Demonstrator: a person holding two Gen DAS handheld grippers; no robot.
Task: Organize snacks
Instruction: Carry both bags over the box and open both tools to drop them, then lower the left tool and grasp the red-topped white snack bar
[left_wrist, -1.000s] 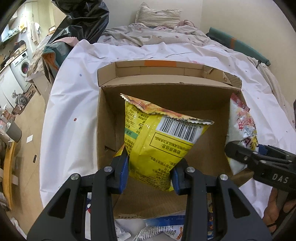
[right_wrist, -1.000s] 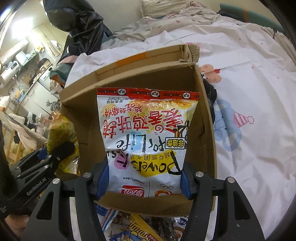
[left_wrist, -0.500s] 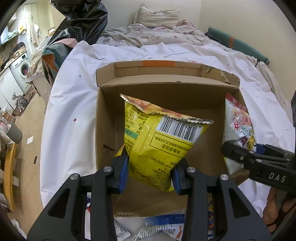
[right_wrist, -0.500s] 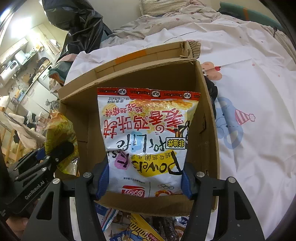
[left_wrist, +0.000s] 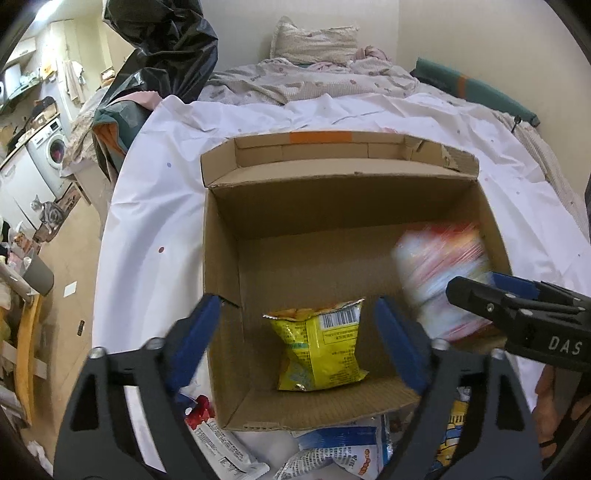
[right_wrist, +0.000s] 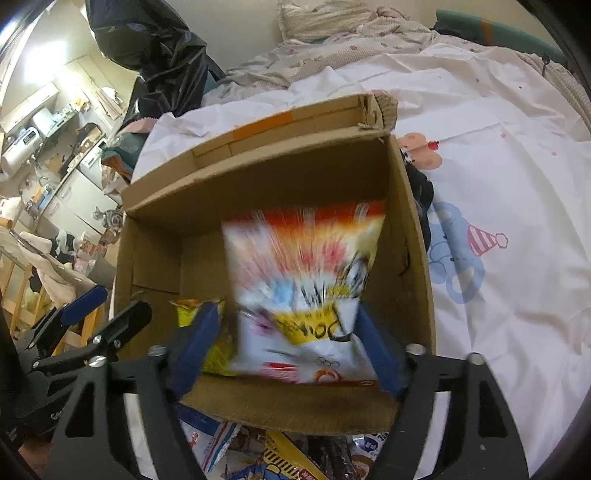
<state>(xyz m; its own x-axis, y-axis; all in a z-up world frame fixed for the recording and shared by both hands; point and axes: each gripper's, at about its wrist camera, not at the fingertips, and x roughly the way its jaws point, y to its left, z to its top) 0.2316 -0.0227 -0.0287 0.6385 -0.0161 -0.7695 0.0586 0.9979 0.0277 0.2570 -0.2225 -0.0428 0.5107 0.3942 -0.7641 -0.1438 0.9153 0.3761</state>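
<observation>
Cardboard box (left_wrist: 229, 258) on the white bedsheet (left_wrist: 155, 206) holds the yellow bag (left_wrist: 317, 350), lying at its near side. Left gripper (left_wrist: 299, 343) jaws are opening, nothing between them. Right gripper (right_wrist: 284, 350) jaws are opening too, the white bag (right_wrist: 303, 280) blurred, dropping between them. Both bags look light, puffy and slippery; a sealed edge seems the safest hold.

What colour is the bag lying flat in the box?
Yellow, with a white barcode patch; clearest in the left wrist view.
</observation>
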